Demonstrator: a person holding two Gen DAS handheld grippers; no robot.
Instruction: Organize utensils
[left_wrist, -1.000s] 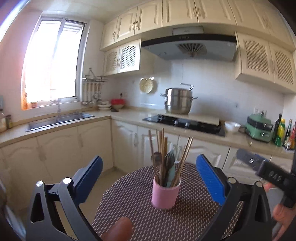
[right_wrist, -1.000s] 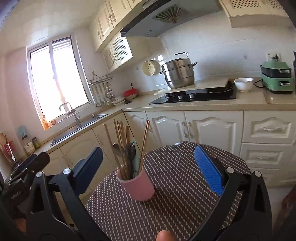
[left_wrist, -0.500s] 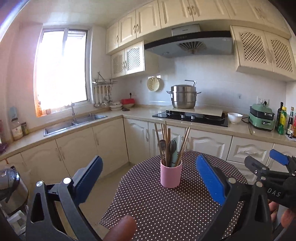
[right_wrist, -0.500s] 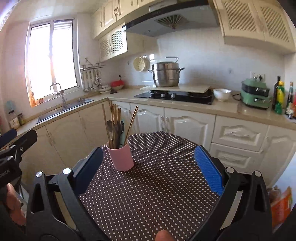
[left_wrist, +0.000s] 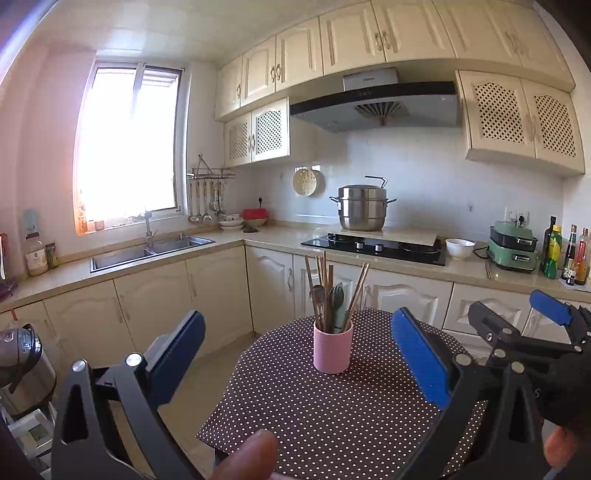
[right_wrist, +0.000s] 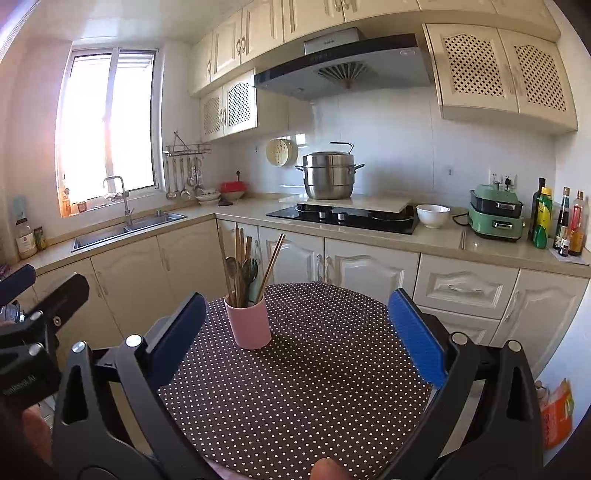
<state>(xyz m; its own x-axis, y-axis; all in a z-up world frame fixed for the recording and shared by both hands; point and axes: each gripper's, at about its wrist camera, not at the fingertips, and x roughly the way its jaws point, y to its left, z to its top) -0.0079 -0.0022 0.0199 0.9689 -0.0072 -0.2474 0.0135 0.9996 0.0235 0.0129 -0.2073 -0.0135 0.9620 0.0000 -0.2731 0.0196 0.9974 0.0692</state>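
In the left wrist view, the left gripper fills the lower frame with its blue-padded jaws spread wide and nothing between them. At centre, a pink cylindrical cup stands upright on the round table covered in a dark polka-dot cloth, holding wooden chopsticks and dark spoons. The right gripper shows at the right edge, well apart from the cup. In the right wrist view, the right gripper likewise has its jaws wide apart and empty. The pink cup sits left of centre, near the left blue pad, not touching it. A steel steamer pot stands on the counter at upper centre.
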